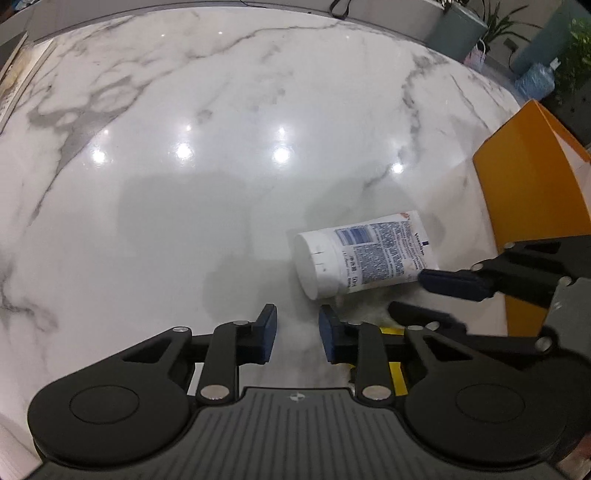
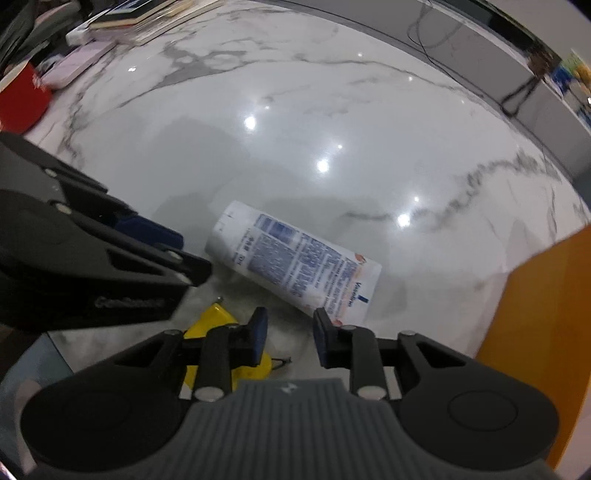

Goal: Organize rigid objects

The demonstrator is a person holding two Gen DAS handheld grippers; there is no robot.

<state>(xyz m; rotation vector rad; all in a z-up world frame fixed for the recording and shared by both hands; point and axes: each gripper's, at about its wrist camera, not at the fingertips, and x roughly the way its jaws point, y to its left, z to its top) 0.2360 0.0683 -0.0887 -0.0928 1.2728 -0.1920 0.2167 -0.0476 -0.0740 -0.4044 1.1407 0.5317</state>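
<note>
In the left wrist view, a glossy white marble counter (image 1: 221,110) with grey veins is being shown, and ceiling lights are being mirrored in it as bright spots. A white lotion tube (image 1: 364,254) with blue print is lying on its side on the counter, just ahead and to the right of the left gripper (image 1: 297,334), whose blue-padded fingers (image 1: 267,332) are being held close together with only a narrow gap and nothing between them. An orange bin (image 1: 532,192) is standing at the right edge, and the right gripper (image 1: 436,291) is being seen reaching in from the right, one of its pads close by the tube's flat end. Potted plants (image 1: 498,18) and a blue bundle (image 1: 535,79) are being glimpsed beyond the counter's far rim. In the right wrist view, the same marble is being shown, with the tube (image 2: 295,262) lying diagonally just ahead of the right gripper (image 2: 290,338); its fingers (image 2: 258,334) are being held slightly apart, empty, the right one just beside the tube's crimped end. A yellow object (image 2: 218,321) is lying partly hidden under the left finger. The left gripper (image 2: 155,236) is crowding in from the left. Stacked books (image 2: 129,18) and a red item (image 2: 22,99) are being seen at the far left, a cable (image 2: 461,40) at the far rim, and the orange bin (image 2: 539,325) at the right.
</note>
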